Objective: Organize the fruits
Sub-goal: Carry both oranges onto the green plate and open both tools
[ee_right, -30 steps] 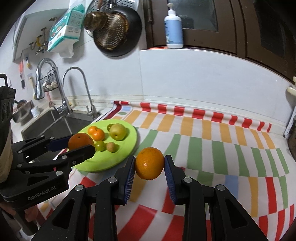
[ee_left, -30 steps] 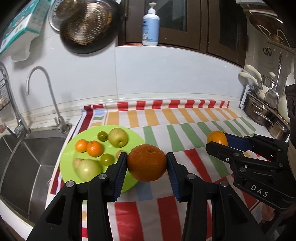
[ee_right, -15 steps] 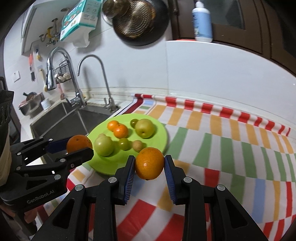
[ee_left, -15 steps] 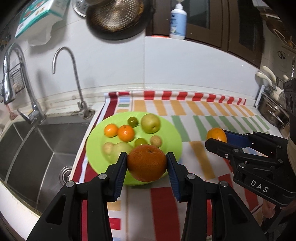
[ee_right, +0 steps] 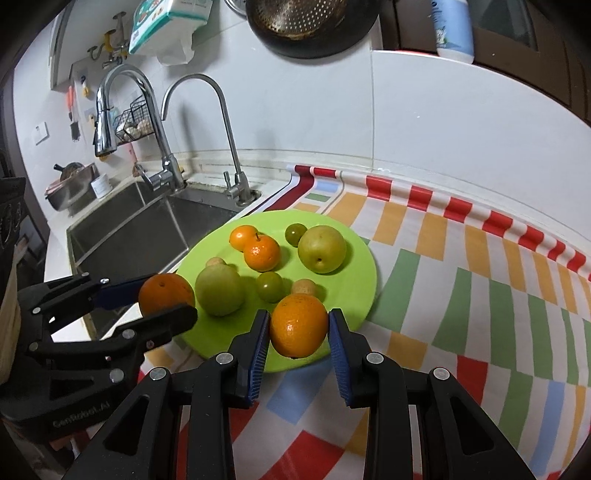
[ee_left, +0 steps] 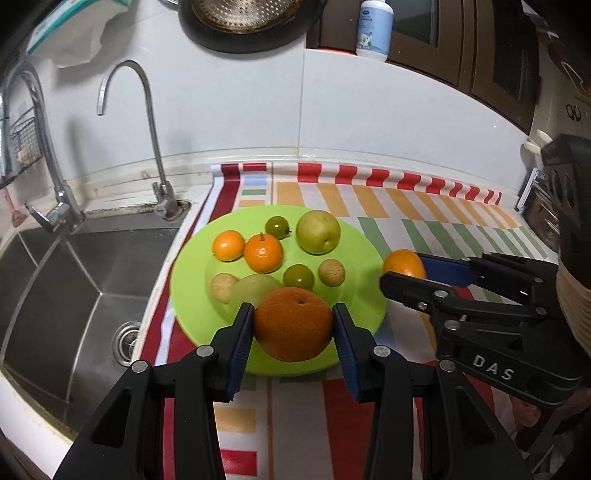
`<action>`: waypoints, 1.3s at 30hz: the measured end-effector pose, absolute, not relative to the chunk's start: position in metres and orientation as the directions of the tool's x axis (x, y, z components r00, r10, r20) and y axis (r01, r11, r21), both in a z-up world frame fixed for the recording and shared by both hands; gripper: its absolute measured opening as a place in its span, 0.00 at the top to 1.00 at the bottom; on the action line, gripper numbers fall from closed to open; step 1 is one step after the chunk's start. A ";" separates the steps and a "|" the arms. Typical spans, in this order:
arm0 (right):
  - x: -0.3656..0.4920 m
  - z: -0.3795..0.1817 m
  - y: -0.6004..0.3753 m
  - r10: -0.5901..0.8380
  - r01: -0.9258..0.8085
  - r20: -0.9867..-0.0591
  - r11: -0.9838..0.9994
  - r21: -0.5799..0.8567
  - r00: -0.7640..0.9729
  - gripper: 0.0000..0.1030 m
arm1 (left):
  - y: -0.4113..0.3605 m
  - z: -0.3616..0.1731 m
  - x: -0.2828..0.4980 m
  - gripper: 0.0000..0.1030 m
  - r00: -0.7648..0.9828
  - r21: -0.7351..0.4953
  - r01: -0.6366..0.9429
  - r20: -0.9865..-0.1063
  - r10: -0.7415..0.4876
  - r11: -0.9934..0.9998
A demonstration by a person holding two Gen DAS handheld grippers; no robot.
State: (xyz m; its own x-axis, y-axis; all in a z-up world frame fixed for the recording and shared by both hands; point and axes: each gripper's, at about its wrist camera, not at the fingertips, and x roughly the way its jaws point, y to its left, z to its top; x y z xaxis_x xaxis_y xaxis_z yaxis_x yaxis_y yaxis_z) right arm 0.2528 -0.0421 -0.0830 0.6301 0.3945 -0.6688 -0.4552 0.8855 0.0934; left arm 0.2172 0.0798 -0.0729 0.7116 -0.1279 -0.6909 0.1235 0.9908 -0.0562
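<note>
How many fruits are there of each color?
Orange: 4, two on the plate and one in each gripper, left and right
Big green: 2
Small green: 2
Small tan: 2
Total: 10

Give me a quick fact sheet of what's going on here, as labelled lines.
Place: kitchen counter with a striped cloth, beside a sink
Left tool: shut on a large orange
Right tool: shut on a smaller orange
Position: both oranges held at the near rim of the plate
Green plate: holds two small oranges, two pale green fruits, two small green fruits, two small tan fruits
Wall: hanging pan
</note>
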 end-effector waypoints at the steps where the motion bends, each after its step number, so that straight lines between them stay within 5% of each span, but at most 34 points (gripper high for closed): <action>1: 0.256 -0.084 -0.042 0.395 -0.457 -0.671 0.885 0.094 0.627 0.68 | 0.078 -0.074 0.220 0.59 0.709 -0.059 0.126 -0.693 -0.131 0.990; 13: 0.303 -0.103 -0.044 0.413 -0.479 -0.698 0.871 0.113 0.585 0.68 | 0.066 -0.086 0.252 0.58 0.676 -0.073 0.157 -0.720 -0.161 0.985; 17: 0.310 -0.104 -0.044 0.418 -0.470 -0.694 0.873 0.129 0.587 0.56 | 0.069 -0.081 0.252 0.51 0.696 -0.071 0.145 -0.701 -0.153 0.987; 28: 0.279 -0.088 -0.066 0.348 -0.381 -0.676 0.919 0.107 0.649 0.56 | 0.074 -0.062 0.230 0.49 0.747 -0.029 0.110 -0.657 -0.102 0.994; 39: 0.222 -0.058 -0.081 0.253 -0.263 -0.612 0.962 0.077 0.749 0.31 | 0.071 -0.035 0.193 0.31 0.819 0.002 0.124 -0.565 -0.101 0.992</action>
State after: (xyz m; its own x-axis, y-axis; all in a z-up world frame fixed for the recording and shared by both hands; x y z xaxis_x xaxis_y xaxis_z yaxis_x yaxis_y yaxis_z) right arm 0.2225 -0.0814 -0.0584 0.7490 0.2534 -0.6122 -0.2627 0.9618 0.0767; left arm 0.1934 0.0707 -0.0349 0.8192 -0.1011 -0.5645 0.1237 0.9923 0.0019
